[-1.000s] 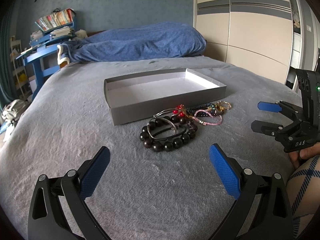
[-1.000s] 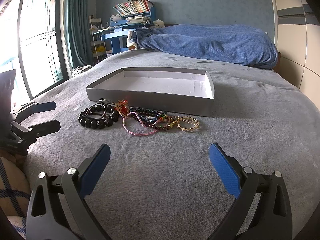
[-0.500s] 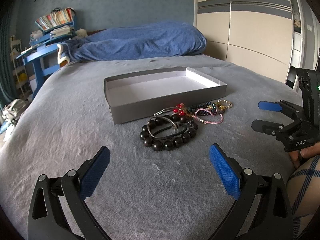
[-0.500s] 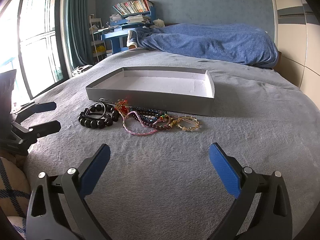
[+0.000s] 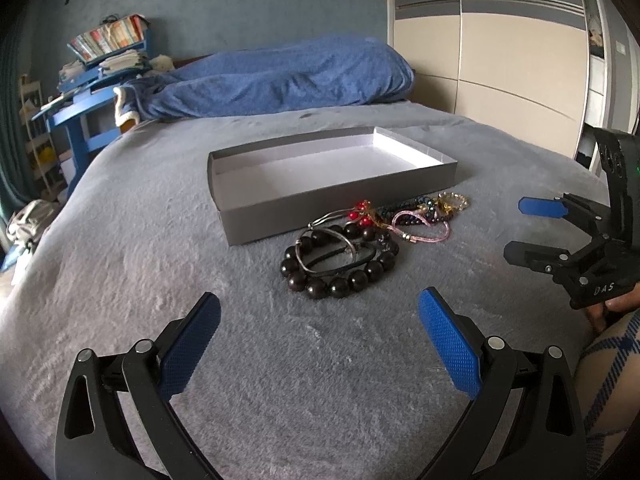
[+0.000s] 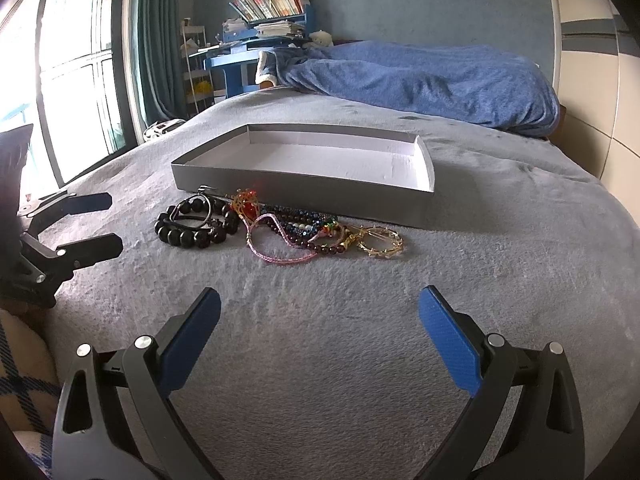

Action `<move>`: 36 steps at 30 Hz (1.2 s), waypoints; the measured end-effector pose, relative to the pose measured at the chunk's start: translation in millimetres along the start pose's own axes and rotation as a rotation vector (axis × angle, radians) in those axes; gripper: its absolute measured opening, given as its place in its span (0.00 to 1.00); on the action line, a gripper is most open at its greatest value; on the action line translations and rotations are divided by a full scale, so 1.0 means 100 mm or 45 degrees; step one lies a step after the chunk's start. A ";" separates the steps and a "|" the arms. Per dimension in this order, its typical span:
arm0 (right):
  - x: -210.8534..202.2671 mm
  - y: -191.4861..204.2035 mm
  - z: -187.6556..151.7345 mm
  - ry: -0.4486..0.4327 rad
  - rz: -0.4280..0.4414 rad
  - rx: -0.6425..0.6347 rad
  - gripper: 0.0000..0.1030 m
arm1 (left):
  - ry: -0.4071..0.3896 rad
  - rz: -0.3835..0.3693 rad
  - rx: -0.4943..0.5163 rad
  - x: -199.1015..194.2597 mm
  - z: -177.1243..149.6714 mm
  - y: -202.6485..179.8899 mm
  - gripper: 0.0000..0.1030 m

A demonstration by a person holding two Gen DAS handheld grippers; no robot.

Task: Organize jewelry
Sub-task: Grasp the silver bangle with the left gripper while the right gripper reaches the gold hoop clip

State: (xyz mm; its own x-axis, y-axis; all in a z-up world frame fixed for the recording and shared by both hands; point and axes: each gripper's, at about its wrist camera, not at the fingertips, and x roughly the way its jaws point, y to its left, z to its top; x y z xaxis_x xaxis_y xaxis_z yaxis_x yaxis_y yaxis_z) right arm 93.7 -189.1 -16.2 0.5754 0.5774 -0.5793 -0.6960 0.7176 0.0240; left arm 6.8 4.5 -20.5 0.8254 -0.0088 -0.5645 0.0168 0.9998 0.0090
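Nothing has moved; tangled bracelets (image 6: 304,228) overlap, strands indistinguishable.

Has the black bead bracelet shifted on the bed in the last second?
No. The black bead bracelet lies just in front of the grey box near its left front corner, as before; the slight drift in view matches the box's own.
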 end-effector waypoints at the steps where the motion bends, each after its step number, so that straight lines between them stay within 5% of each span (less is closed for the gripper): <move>1: -0.01 0.00 0.00 0.001 0.000 0.000 0.95 | 0.006 -0.002 0.005 0.01 0.02 -0.01 0.95; 24: 0.06 -0.09 0.03 0.071 0.007 0.041 0.95 | 0.059 0.007 0.021 0.00 0.21 -0.03 0.92; 29: 0.07 -0.12 0.03 0.083 0.009 0.060 0.95 | 0.073 -0.007 0.004 0.05 0.31 0.02 0.71; 36: 0.09 -0.16 0.06 0.101 0.024 0.091 0.95 | 0.079 -0.016 0.108 0.20 0.53 -0.08 0.60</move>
State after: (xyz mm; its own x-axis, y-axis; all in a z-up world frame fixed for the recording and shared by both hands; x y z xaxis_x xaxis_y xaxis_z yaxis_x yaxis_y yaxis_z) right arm 112.4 -193.0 -17.3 0.5245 0.5608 -0.6406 -0.6726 0.7342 0.0920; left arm 52.6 -4.3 11.9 0.7883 -0.0177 -0.6151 0.0767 0.9946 0.0697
